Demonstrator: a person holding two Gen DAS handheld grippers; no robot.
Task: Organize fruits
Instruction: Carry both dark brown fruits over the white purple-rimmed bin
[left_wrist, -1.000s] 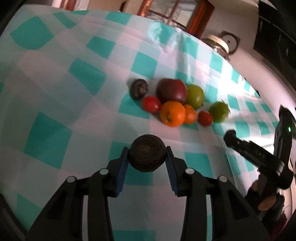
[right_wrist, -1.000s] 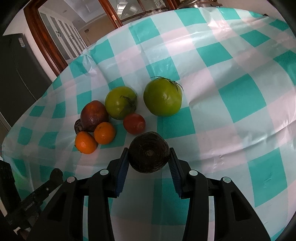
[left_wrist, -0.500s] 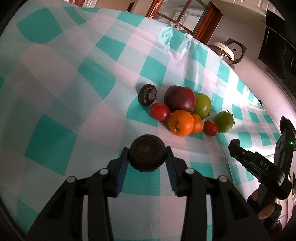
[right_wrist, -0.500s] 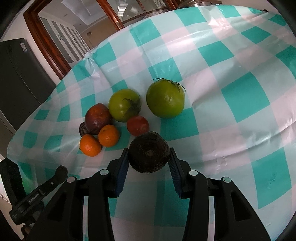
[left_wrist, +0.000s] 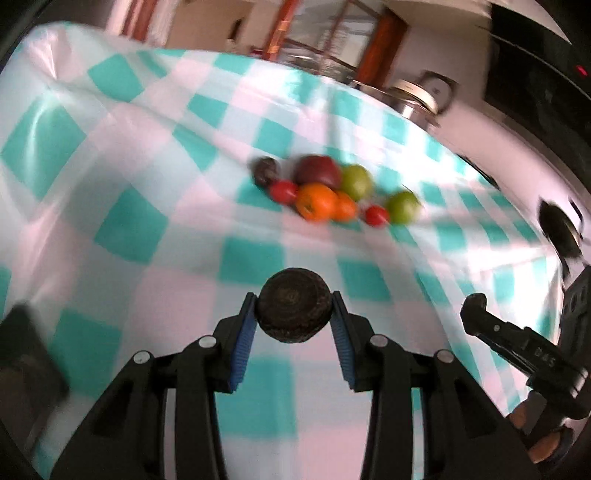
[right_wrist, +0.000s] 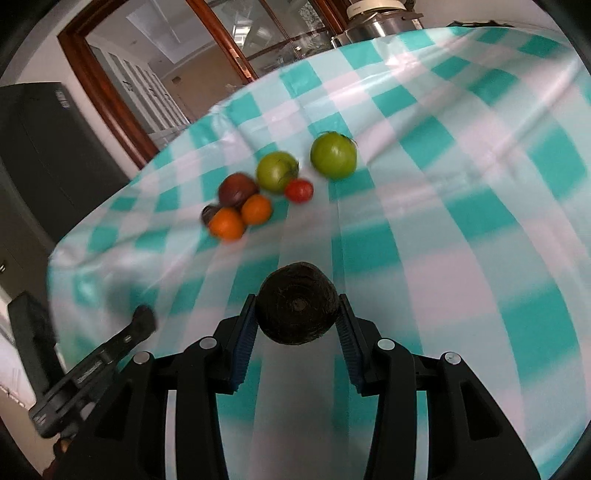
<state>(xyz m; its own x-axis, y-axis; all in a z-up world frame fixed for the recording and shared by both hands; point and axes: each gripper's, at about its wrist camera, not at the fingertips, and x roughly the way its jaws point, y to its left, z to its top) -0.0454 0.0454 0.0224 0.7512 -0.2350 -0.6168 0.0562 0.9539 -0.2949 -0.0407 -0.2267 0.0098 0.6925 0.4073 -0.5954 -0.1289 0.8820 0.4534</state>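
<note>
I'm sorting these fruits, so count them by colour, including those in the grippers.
Green fruits: 2
Orange fruits: 2
Red fruits: 2
Dark red fruit: 1
Dark brown fruits: 3, one each in left gripper and right gripper
Total: 10

Fruit cluster (left_wrist: 328, 192) on tablecloth (left_wrist: 129, 206), well ahead of fruit (left_wrist: 294, 311) in left hand-held gripper (left_wrist: 294, 314).

I see a glossy, plastic-looking checked tablecloth (right_wrist: 461, 236) with sheen along its creases. Both dark fruits (left_wrist: 294, 310) (right_wrist: 297, 308) in my matt black plastic grippers (left_wrist: 294, 321) (right_wrist: 297, 321) look rough and dull. At twelve o'clock, green tomatoes (right_wrist: 333, 155) shine smooth; a varnished wooden door frame (right_wrist: 107, 107) gleams at ten
</note>
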